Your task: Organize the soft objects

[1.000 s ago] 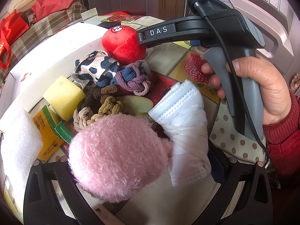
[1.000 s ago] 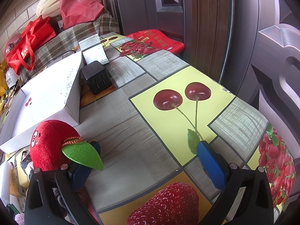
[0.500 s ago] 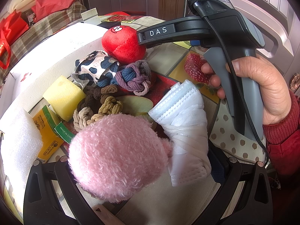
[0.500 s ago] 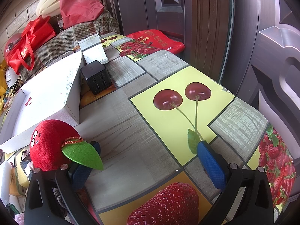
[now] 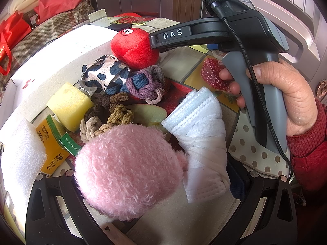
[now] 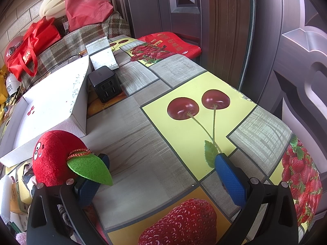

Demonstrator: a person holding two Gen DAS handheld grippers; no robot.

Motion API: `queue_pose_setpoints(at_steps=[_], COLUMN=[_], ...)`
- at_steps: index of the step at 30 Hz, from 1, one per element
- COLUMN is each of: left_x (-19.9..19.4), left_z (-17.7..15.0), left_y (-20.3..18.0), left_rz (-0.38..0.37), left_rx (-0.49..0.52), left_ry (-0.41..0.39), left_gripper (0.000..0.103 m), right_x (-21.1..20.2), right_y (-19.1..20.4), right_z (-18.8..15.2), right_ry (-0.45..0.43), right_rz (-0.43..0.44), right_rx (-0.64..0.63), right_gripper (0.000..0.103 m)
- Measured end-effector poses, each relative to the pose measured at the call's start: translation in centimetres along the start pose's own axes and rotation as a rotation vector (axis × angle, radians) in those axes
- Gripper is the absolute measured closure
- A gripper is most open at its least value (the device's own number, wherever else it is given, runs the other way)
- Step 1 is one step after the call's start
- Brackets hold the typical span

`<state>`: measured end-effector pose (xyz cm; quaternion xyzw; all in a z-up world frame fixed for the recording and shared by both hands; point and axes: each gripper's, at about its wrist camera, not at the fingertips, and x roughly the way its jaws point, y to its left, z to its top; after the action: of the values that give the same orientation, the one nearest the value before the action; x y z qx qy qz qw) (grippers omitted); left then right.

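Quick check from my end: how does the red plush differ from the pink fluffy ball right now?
The red plush is short-napped with a printed face and a green leaf; the pink fluffy ball is long-furred and plain. The red plush sits on the table beside the open right gripper; the pink fluffy ball lies between the left gripper's arms, contact hidden. Both are soft and rounded.

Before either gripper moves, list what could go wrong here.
1. The right gripper is open, with the red plush outside its left finger; closing may catch only the green leaf.
2. The pink pompom hides the left gripper's reach; it may also grab the folded masks.
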<state>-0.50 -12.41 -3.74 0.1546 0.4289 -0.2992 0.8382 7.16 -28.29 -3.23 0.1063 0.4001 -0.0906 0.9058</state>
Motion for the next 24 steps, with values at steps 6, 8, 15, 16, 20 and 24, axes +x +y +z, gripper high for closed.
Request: queue_pose_setpoints(at_steps=[6, 8, 15, 16, 20, 24], left_x=[0.0, 0.01, 0.0, 0.0, 0.01, 0.01], left_z=[0.0, 0.01, 0.0, -0.01, 0.01, 0.01], left_y=[0.0, -0.02, 0.0, 0.0, -0.02, -0.02], left_rz=[0.0, 0.0, 0.0, 0.0, 0.0, 0.0], left_rx=[0.0, 0.0, 0.0, 0.0, 0.0, 0.0], left_ry=[0.0, 0.0, 0.0, 0.0, 0.0, 0.0], left_gripper=[0.001, 0.001, 0.001, 0.001, 0.001, 0.001], right_x=[0.0, 0.0, -0.04, -0.07, -0.15, -0.15], right_y=[0.02, 0.02, -0.05, -0.08, -0.08, -0.06], right_z=[0.0, 0.01, -0.01, -0.02, -0.03, -0.03], right_ry=[0.0, 0.0, -0.001, -0.001, 0.0, 0.0], right_rz=[-0.001, -0.001, 0.003, 0.004, 0.003, 0.002], right_rx=[-0.001, -0.001, 0.002, 0.002, 0.001, 0.001], right_gripper=[0.0, 0.0, 0.0, 0.0, 0.0, 0.0])
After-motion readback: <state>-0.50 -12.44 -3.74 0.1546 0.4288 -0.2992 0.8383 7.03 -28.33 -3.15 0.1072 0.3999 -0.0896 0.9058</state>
